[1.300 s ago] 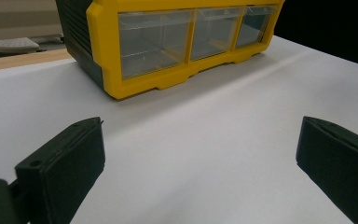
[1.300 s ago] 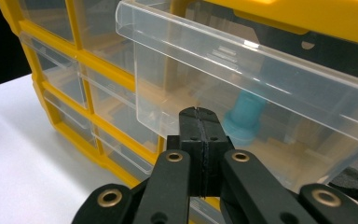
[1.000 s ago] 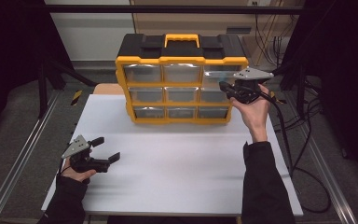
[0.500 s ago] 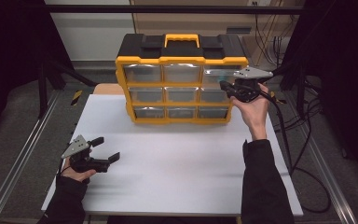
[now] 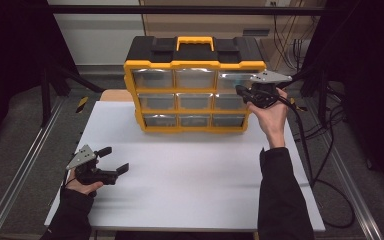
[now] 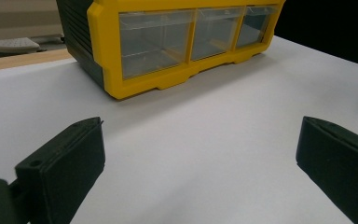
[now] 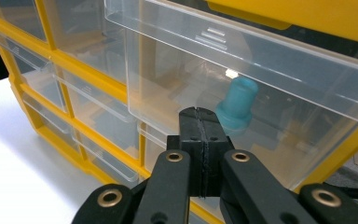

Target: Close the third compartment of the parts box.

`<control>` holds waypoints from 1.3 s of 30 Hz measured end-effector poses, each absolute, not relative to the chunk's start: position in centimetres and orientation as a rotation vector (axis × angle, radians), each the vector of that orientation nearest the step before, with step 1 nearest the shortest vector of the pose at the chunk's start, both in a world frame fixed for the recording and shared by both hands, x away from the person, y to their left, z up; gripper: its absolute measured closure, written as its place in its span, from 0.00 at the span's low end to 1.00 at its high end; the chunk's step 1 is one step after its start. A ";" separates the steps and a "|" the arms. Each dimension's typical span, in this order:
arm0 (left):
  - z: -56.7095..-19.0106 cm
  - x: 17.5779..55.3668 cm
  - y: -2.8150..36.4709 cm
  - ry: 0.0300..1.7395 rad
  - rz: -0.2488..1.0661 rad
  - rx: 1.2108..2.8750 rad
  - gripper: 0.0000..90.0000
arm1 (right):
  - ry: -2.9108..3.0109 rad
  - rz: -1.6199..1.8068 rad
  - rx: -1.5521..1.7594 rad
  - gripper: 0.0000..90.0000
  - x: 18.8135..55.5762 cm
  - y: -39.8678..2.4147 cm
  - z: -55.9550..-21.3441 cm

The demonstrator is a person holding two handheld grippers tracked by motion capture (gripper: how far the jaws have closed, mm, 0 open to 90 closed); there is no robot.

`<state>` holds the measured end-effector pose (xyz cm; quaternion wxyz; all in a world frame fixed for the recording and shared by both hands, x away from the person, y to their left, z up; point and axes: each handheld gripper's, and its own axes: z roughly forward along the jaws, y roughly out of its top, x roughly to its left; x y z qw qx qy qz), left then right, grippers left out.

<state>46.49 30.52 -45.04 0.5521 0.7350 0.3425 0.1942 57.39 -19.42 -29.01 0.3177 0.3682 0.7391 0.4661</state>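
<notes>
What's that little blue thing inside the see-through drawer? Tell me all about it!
The blue thing is a small teal-blue piece that looks like soft plastic or rubber: a round stubby neck on a wider base, tilted. It lies inside the clear top drawer at the right end of the yellow and black organizer. The right gripper, jaws shut, sits just in front of that drawer's wall, so the wall is between them. What it rests on is too blurry to tell.

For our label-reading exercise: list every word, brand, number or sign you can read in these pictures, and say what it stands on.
No readable text anywhere.
The clear drawer bears raised ridges near its lip, a grip pattern rather than letters.
The yellow organizer, its black lid and the white table carry no legible label.
The blue piece inside the drawer is unmarked.
</notes>
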 end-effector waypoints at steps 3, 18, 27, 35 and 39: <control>-45.0 46.5 30.5 0.809 0.459 1.738 0.01 | 1.941 1.224 0.969 1.00 57.5 -19.4 -29.0; -45.0 46.5 30.5 0.811 0.459 1.737 0.01 | 1.921 1.213 0.964 1.00 58.2 -19.4 -29.2; -45.0 46.5 30.5 0.810 0.459 1.737 0.01 | 1.909 1.203 0.972 1.00 58.5 -19.3 -29.4; -45.1 46.5 30.5 0.811 0.457 1.738 0.01 | 1.904 1.201 0.973 1.00 58.7 -19.3 -29.5; -45.0 46.5 30.5 0.809 0.457 1.737 0.01 | 1.900 1.210 0.979 1.00 58.5 -19.3 -29.6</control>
